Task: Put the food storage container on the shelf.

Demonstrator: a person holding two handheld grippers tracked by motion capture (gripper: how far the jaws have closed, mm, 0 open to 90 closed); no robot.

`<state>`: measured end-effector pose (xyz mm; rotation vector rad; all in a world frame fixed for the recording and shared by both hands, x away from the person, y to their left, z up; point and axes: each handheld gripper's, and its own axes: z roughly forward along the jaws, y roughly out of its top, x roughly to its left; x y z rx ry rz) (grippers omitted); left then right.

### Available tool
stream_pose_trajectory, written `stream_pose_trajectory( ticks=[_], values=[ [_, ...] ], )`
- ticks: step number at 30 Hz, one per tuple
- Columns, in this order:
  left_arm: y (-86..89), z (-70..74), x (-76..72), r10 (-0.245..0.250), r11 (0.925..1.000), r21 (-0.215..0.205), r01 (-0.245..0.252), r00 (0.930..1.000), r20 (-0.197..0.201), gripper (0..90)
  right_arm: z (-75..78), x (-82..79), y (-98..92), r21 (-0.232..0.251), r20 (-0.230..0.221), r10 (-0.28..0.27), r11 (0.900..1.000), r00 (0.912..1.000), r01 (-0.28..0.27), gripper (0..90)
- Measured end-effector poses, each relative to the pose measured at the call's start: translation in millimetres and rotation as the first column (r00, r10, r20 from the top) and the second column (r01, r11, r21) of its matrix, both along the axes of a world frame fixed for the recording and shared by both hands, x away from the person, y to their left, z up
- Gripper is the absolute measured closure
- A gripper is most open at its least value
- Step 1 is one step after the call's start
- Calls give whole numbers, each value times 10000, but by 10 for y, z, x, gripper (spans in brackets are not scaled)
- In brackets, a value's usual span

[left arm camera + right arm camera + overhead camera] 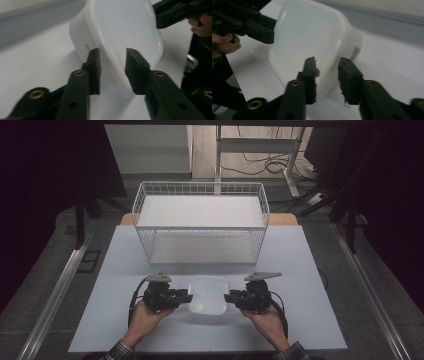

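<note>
The white plastic container (pixel 208 294) sits on the pale table top (pixel 310 270), on the person's side of the white wire basket (pixel 201 222) and well clear of it. In the two gripper views it is a rounded, translucent tub.

The left gripper (pixel 186 296) has the container's left rim between its jaws; in the left gripper view one pad stands outside the wall and the other over the inner face, drawn in to the rim (pixel 117 72), so this claw looks clenched on the container. The right gripper (pixel 228 297) mirrors it on the opposite rim (pixel 327 75), with its foam-faced pads close against the wall on either side: clenched on the container as well, as far as the blurred edges allow.

The step in hand appears to be a two-handed grasp, just secured, with the container not yet lifted. The next move probably calls for raising both hands evenly, keeping the tub level, then carrying it forward toward the wire basket, whose top rim must be cleared.

The table top is a smooth light sheet, bare apart from container and basket. Beyond the basket lie a light floor, a white desk frame (pixel 260 147) and loose cables (pixel 270 167); dark screens flank the table.
</note>
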<state>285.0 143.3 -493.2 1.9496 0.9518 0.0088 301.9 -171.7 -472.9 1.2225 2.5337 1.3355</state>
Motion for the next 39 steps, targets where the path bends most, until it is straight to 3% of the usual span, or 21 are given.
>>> stream_pose_trajectory(
  ticks=[2,3,5,10,18,29,39],
  values=[
    [-13,2,-14,152,9999,54,-153,9998,144,798,24,-15,-27,-4,367,-321,9995,9988,321,773],
    [-43,-10,-18,208,9994,256,-213,9996,197,798,25,-16,-27,-86,527,-358,9993,9980,363,769],
    [-39,-17,-8,381,9993,42,-382,9992,97,800,19,-19,-15,-174,696,-542,9983,9961,555,773],
    [-25,-19,-3,552,9981,-288,-553,9985,-31,803,16,-14,-21,166,582,-805,9967,9951,796,774],
    [21,120,-1,653,9965,-540,-632,9971,390,805,141,-13,-9,446,996,-818,9960,9917,777,775],
    [120,447,68,870,9949,-601,-809,9903,1080,806,420,82,76,456,1769,-543,9979,9827,469,776],
    [182,782,179,1057,9926,-761,-950,9827,1521,807,775,222,144,658,2260,-534,9970,9727,395,777]
  ],
)
